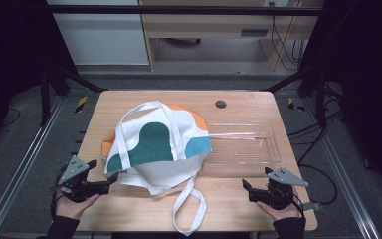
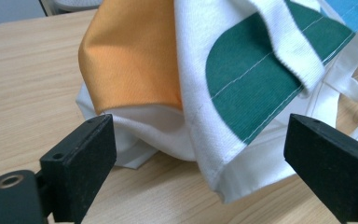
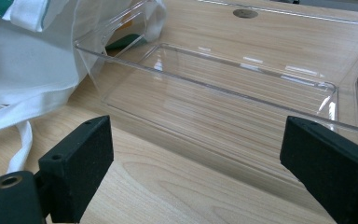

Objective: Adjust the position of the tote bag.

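On table, crumpled white tote bag (image 1: 154,144), green, orange, blue patches

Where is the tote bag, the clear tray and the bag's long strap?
tote bag (image 1: 151,142), high view, green patch.
clear plastic tray (image 3: 242,70), right gripper view, far wall.
strap (image 1: 186,211), high view, white loop.

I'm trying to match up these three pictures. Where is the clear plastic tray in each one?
High view: the clear tray lies right of centre on the table, its left end tucked under the cloth bag.
Left gripper view: not in it; the bag is there.
Right gripper view: the tray spans the middle, just beyond the claw.
Shared landmark: the bag.
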`<state>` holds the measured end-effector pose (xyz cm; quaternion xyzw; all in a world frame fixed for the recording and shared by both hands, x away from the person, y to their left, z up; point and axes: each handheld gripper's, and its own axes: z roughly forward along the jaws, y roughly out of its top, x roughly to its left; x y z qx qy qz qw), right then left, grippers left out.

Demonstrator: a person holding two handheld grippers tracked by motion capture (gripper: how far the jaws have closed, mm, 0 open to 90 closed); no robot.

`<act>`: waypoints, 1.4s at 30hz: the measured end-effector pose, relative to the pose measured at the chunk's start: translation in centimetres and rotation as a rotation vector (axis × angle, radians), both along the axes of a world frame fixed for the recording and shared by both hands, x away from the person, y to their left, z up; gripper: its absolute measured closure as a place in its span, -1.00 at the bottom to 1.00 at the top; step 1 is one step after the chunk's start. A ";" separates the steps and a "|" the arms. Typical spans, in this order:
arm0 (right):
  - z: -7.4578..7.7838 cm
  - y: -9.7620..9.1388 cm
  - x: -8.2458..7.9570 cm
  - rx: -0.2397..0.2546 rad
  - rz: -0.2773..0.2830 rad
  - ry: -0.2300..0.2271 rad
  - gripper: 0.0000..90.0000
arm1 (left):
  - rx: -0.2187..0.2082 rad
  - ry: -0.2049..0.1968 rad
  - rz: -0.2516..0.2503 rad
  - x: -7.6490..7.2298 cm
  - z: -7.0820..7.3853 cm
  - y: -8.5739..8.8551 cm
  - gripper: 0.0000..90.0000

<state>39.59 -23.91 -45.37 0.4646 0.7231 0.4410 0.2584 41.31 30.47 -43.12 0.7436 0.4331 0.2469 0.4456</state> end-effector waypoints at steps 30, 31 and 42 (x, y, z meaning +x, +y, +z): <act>0.2 1.7 -0.1 -0.022 0.072 0.002 -0.67 | 0.081 -0.070 0.007 -0.4 -0.5 -1.3 -0.04; 0.2 1.7 -0.1 -0.022 0.072 0.002 -0.67 | 0.081 -0.070 0.007 -0.4 -0.5 -1.3 -0.03; 0.8 4.4 0.0 0.002 0.151 -0.006 -0.42 | 0.075 -0.058 0.030 -0.3 -0.2 -1.8 0.19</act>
